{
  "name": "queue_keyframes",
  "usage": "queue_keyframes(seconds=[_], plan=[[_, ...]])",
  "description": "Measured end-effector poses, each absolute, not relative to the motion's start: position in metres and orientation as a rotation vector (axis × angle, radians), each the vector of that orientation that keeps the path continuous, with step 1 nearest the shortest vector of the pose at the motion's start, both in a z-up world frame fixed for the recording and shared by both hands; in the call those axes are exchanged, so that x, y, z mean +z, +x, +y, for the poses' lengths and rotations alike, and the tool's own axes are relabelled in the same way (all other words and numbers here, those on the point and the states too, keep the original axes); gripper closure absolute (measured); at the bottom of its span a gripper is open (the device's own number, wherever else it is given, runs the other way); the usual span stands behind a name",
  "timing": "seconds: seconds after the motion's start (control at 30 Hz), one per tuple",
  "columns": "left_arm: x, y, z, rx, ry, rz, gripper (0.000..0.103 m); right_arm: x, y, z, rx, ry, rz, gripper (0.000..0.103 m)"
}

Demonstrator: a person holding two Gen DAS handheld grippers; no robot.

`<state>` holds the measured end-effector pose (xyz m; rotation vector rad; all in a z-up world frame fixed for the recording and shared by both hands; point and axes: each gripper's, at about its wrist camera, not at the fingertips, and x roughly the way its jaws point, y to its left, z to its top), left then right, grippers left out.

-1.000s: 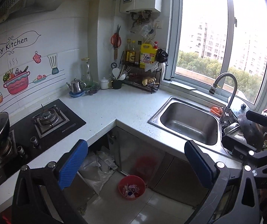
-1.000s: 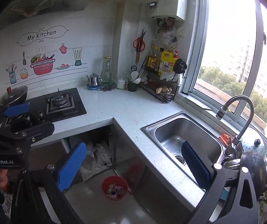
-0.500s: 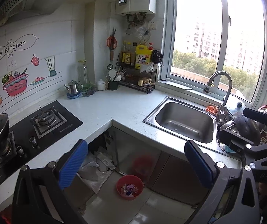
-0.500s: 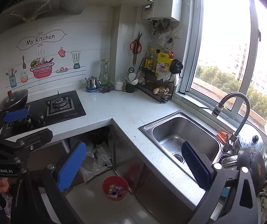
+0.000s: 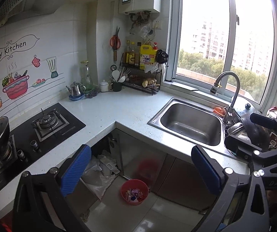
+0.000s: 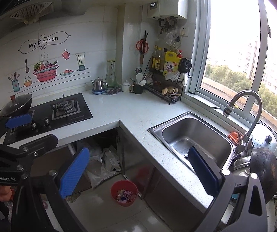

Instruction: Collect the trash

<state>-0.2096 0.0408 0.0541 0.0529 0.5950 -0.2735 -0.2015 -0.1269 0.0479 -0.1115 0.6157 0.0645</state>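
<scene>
The red bin (image 5: pixel 134 191) sits on the floor, right by the corner where the two parts of the white counter (image 5: pixel 123 108) meet, and it has bits of trash in it. Just beside the bin, under the counter, lie crumpled plastic bags (image 5: pixel 97 172) in the open cupboard space. The left gripper (image 5: pixel 140 172) is high above the bin, wide open, with nothing between its blue pads (image 5: pixel 76 170). The right gripper (image 6: pixel 136 174) is also high above the bin, wide open and holding nothing. I think the job now is to reach down to the bin. To do it well, go down slowly, stay clear of the counter edge above the bin, and grab the bin's rim so it does not tip and spill.
</scene>
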Motion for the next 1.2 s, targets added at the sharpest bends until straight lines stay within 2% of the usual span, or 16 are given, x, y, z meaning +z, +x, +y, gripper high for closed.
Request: queue_keyframes(seconds=[1.2], plan=[[0.052,-0.200,0.042,-0.242,0.073,0.602,0.000,0.040,-0.188,-0.134,0.114,-0.083,0.655,0.001]])
